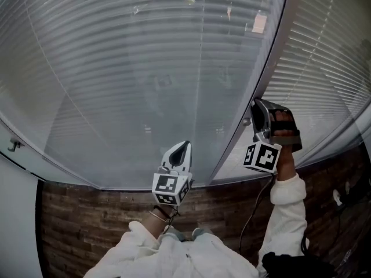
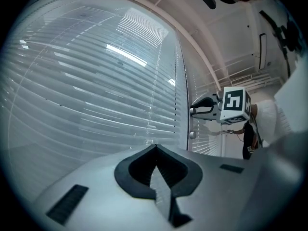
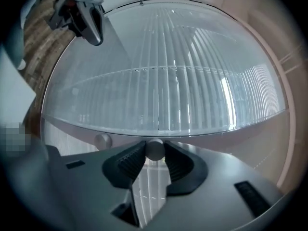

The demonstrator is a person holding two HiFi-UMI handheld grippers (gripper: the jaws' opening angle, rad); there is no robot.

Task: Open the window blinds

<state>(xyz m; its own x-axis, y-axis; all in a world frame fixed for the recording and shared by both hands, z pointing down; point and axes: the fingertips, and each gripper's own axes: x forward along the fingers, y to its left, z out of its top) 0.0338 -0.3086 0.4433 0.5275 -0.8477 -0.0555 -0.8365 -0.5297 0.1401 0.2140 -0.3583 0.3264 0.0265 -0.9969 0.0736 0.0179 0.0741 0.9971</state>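
Your right gripper (image 3: 154, 154) is pinching a small round metal knob (image 3: 154, 147) between the tips of its ribbed pads, with both pads touching the knob's sides, and it is pointing level at the window. That knob is sitting on the pale frame post (image 1: 271, 74) that is dividing the two panes. A second knob (image 3: 102, 141) of the same kind is showing just beside it on the same post, with nothing gripping it. Your left gripper (image 2: 155, 149) is hanging with its jaws pressed together and nothing between them. It is aiming level at the larger blind (image 1: 145, 68), and in the head view it is sitting lower than the right gripper and to its left, apart from it. The larger blind is hanging down over the whole left pane. Its thin horizontal slats are lying close together, so only faint shapes are showing through, and thin cords are running down across them. A narrower blind (image 1: 324, 51) is covering the pane to the right of the post in the same way. You are wearing white sleeves (image 1: 288, 198), and a dark cable (image 1: 253, 213) is trailing down beside your right arm. Below the window, a brick wall (image 1: 87, 219) is running along under the frame.
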